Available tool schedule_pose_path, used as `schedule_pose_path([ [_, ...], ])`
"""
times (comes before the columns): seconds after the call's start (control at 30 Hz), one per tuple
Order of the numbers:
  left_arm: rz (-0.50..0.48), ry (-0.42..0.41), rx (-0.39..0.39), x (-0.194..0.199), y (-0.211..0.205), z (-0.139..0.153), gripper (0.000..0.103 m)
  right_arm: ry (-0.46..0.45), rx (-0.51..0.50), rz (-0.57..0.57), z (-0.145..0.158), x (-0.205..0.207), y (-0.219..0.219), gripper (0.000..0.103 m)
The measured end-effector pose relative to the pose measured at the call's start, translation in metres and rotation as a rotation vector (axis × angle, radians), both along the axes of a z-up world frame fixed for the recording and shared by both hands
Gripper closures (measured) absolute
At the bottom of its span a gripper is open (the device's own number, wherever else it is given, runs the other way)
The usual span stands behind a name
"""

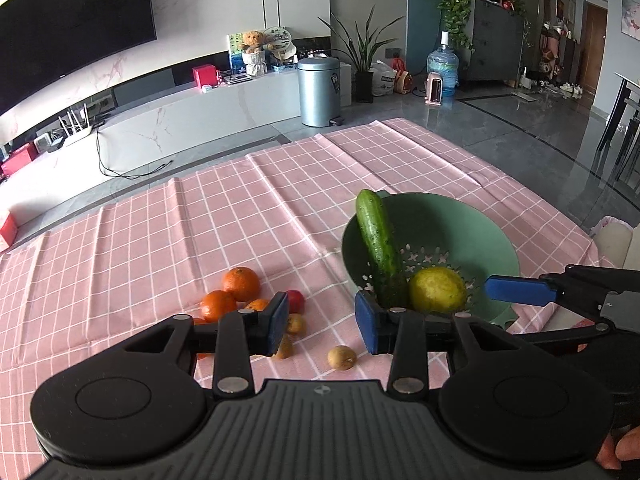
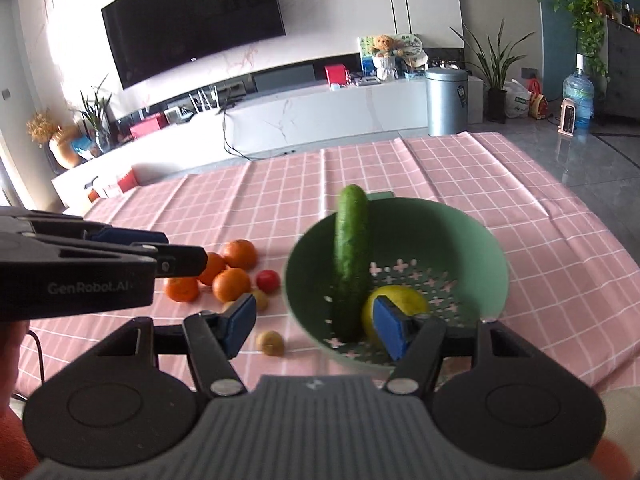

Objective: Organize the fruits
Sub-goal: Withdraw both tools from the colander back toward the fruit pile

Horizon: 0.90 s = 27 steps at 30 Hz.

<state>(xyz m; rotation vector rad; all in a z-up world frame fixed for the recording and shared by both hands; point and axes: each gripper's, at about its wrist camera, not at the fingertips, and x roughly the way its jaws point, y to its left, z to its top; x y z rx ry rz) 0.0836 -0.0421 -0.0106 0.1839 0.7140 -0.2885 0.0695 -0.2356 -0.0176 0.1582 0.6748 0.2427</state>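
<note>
Two grippers hover over the pink checked tablecloth (image 1: 240, 208), both with fingers spread wide and holding nothing. Taking the green colander (image 1: 472, 224) as landmark: a cucumber (image 1: 378, 240) leans upright against its inner wall and a lemon (image 1: 438, 290) lies in its bottom. The left gripper (image 1: 322, 320) sits just left of its near rim, above small brown fruits (image 1: 341, 357); oranges (image 1: 240, 283) and a red tomato (image 1: 297, 298) lie further left. The right gripper (image 2: 316, 330) straddles its near rim, one pad before the lemon.

Your right gripper (image 2: 316, 330) hangs with fingers spread before the green colander (image 2: 472, 240), where a cucumber (image 2: 352, 260) leans beside a lemon (image 2: 400, 296); oranges (image 2: 232, 280) lie left.
</note>
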Motion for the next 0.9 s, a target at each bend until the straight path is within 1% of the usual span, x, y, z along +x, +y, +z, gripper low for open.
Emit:
schedule_pose_path([
  [0.1, 0.018, -0.047, 0.014, -0.01, 0.014, -0.003, 0.058, -0.025, 0.0, 0.006, -0.002, -0.012, 0.015, 0.041],
  [0.17, 0.036, -0.047, 0.009, -0.014, 0.024, -0.006, 0.054, -0.037, 0.004, 0.015, -0.004, -0.018, 0.023, 0.041],
  [0.27, 0.045, -0.023, -0.019, -0.015, 0.041, -0.011, 0.052, -0.044, 0.007, 0.028, -0.007, -0.027, 0.033, 0.041],
  [0.43, 0.032, 0.028, -0.016, -0.017, 0.058, -0.022, 0.053, -0.023, -0.007, 0.047, -0.02, -0.032, 0.046, 0.041],
  [0.57, 0.048, 0.088, -0.083, -0.014, 0.072, -0.037, 0.053, -0.003, -0.039, 0.068, -0.029, -0.025, 0.058, 0.042],
  [0.63, 0.062, 0.104, -0.11, -0.011, 0.077, -0.043, 0.053, 0.001, -0.052, 0.071, -0.032, -0.021, 0.063, 0.047],
  [0.67, 0.067, 0.106, -0.12, -0.01, 0.08, -0.047, 0.053, 0.005, -0.06, 0.072, -0.035, -0.018, 0.066, 0.051],
  [0.73, 0.076, 0.107, -0.133, -0.006, 0.083, -0.051, 0.053, 0.02, -0.07, 0.066, -0.039, -0.012, 0.071, 0.056],
  [0.77, 0.083, 0.106, -0.139, -0.003, 0.086, -0.054, 0.053, 0.029, -0.071, 0.062, -0.041, -0.008, 0.073, 0.059],
  [0.83, 0.101, 0.098, -0.14, 0.002, 0.088, -0.057, 0.053, 0.046, -0.078, 0.044, -0.046, -0.001, 0.078, 0.061],
  [0.9, 0.117, 0.086, -0.124, 0.007, 0.09, -0.061, 0.053, 0.057, -0.098, 0.017, -0.051, 0.007, 0.083, 0.064],
])
